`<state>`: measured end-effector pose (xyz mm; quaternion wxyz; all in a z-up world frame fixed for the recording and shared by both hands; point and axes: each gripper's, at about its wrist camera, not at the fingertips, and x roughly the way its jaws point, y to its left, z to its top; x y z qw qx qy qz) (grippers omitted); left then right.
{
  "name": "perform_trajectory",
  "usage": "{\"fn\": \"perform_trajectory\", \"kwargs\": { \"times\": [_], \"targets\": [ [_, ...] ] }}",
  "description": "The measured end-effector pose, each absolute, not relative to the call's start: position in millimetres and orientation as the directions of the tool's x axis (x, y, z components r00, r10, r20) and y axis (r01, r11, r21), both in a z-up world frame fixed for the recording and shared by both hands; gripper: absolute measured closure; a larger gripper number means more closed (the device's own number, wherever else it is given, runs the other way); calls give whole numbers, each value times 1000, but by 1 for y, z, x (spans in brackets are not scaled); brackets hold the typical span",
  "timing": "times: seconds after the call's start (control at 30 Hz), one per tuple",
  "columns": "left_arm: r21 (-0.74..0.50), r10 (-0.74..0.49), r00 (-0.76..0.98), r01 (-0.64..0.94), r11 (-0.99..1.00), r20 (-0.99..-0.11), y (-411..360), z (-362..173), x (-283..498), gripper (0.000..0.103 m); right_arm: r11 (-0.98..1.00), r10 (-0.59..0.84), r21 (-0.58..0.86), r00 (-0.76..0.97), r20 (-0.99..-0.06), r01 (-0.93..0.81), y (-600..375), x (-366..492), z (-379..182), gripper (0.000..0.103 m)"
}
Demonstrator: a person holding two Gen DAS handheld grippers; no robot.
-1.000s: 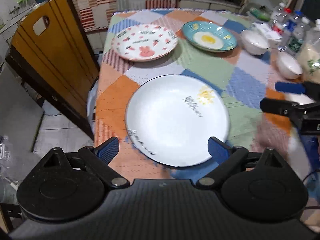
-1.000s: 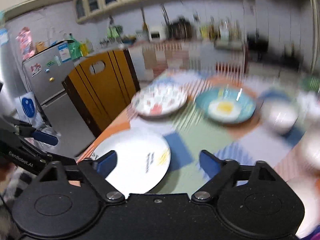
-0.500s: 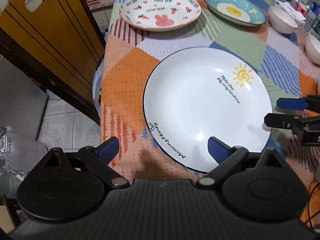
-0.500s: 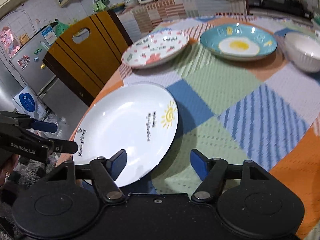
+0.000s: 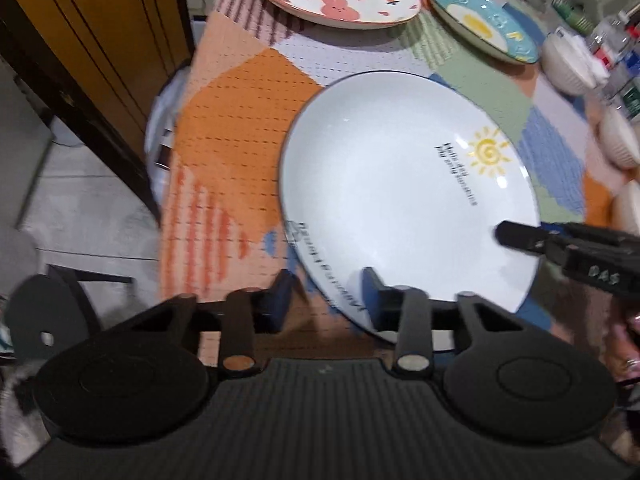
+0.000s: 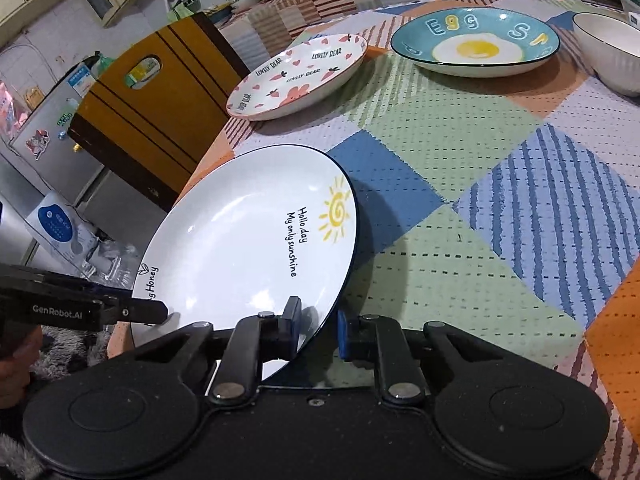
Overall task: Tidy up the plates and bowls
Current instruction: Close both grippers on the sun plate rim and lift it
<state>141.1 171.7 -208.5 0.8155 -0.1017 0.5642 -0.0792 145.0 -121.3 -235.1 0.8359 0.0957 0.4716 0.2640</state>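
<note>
The white plate with the yellow sun and dark rim sits at the near corner of the table, on its patchwork cloth, and both grippers have it by the near edge. The right gripper is clamped on the rim — one pad on the plate's face, the other under its edge. The left gripper straddles the rim further round; its jaws are closing, the rim running between them, one finger on the plate and the other outside over the cloth. From the right wrist view the plate looks tilted, its near edge raised. Further back lie a pink rabbit plate and, beside it, a blue egg plate. White bowls stand along the right side of the table.
</note>
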Motion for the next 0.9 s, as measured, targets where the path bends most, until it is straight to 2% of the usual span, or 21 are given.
{"fn": "perform_trajectory", "kwargs": {
  "times": [0.27, 0.43, 0.9],
  "targets": [
    [-216, -211, 358, 28, 976, -909, 160, -206, 138, 74, 817, 565, 413, 422, -709, -401, -126, 142, -236, 82],
    [-172, -194, 380, 91, 981, -904, 146, -189, 133, 75, 808, 578, 418, 424, -697, -415, -135, 136, -230, 81],
    [-241, -329, 380, 260, 935, -864, 81, -152, 164, 75, 867, 492, 312, 563, -665, -389, -204, 128, -179, 80]
  ]
}}
